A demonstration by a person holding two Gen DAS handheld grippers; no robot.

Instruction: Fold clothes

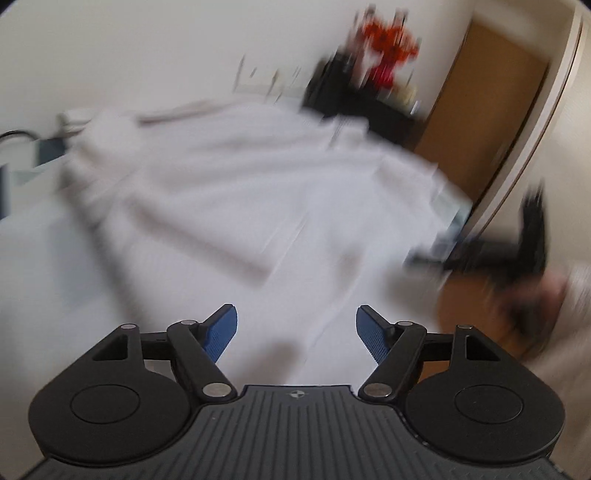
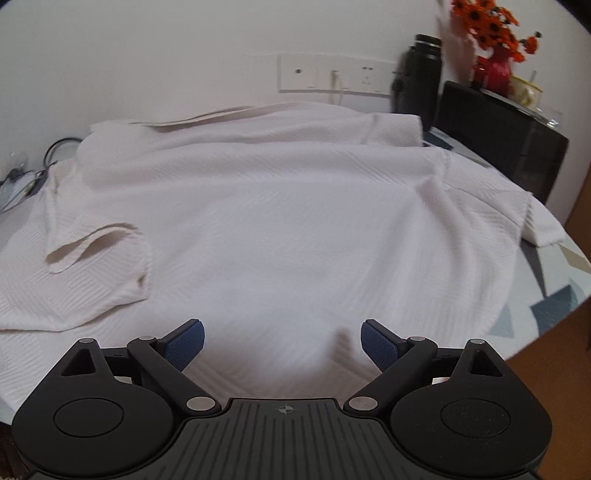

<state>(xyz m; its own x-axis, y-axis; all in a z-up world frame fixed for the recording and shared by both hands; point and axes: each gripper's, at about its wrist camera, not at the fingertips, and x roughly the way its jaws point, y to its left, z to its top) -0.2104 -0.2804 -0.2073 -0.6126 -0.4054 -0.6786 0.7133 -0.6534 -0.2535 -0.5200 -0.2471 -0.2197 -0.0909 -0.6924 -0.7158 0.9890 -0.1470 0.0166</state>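
A white ribbed garment (image 2: 280, 206) lies spread over most of the table, one sleeve (image 2: 96, 251) folded in at the left and another sleeve (image 2: 532, 214) trailing to the right edge. My right gripper (image 2: 282, 341) hovers open above the garment's near hem, nothing between its blue pads. The left wrist view is motion-blurred; the same white garment (image 1: 258, 192) fills it, and my left gripper (image 1: 295, 326) is open over the cloth, holding nothing. A dark blurred shape at the right of that view is my right gripper (image 1: 524, 251), its jaws unreadable there.
The table (image 2: 554, 295) has a patterned blue-grey cover and a rounded right edge. At the back right stand a black bottle (image 2: 421, 77), a black box (image 2: 502, 133) and a red vase with orange flowers (image 2: 491, 33). A socket strip (image 2: 332, 74) is on the wall; cables (image 2: 33, 170) lie left.
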